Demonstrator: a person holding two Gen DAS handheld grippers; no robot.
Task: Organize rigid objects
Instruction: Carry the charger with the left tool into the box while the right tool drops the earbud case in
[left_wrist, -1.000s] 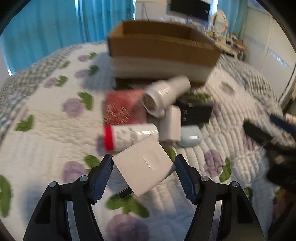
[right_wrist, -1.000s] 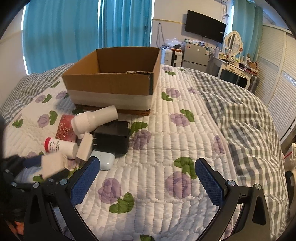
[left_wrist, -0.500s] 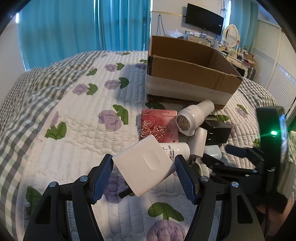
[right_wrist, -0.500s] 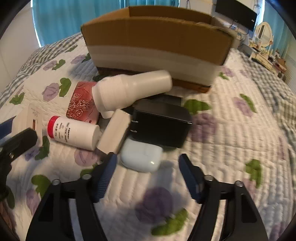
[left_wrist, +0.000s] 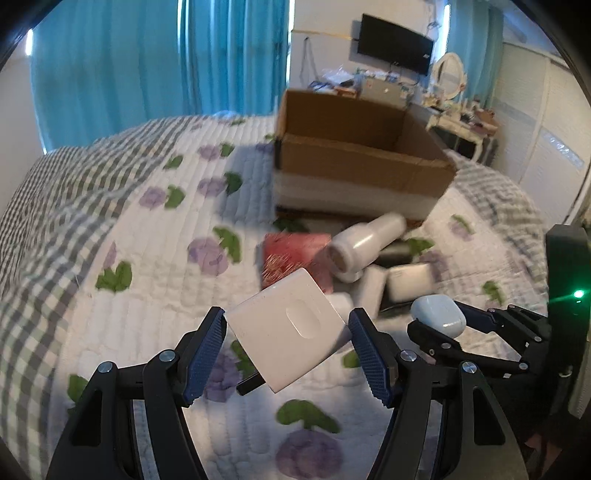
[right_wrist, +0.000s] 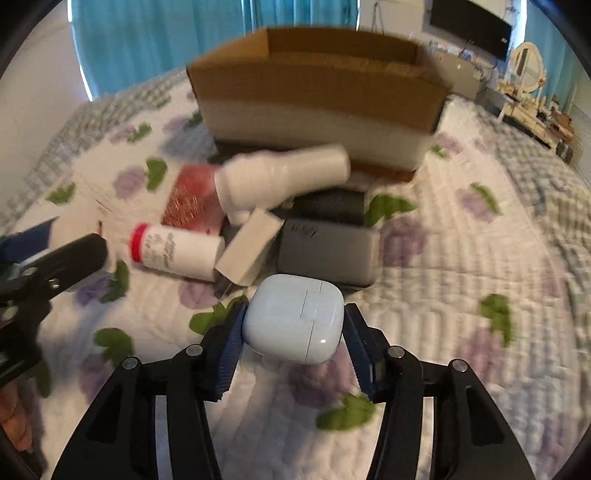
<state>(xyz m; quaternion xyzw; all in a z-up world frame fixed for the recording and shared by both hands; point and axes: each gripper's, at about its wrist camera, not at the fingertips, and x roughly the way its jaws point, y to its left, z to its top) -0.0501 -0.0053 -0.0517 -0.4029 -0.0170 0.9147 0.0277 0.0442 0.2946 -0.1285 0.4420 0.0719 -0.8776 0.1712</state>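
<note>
While each claw grips a load above the bed (left_wrist: 110, 236), left claw (left_wrist: 288, 334) clamped on the white charger (left_wrist: 288, 328), right claw (right_wrist: 293, 323) on the earbud case (right_wrist: 293, 319), carrying is underway; next, both must clear the cardboard box (right_wrist: 317, 92) rim.

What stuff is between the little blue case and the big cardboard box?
In the right wrist view, a grey charger, a black block and a white bottle lie between earbud case and cardboard box.

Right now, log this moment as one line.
left gripper: shut on white charger | right gripper: shut on earbud case | cardboard box: behind pile
</note>
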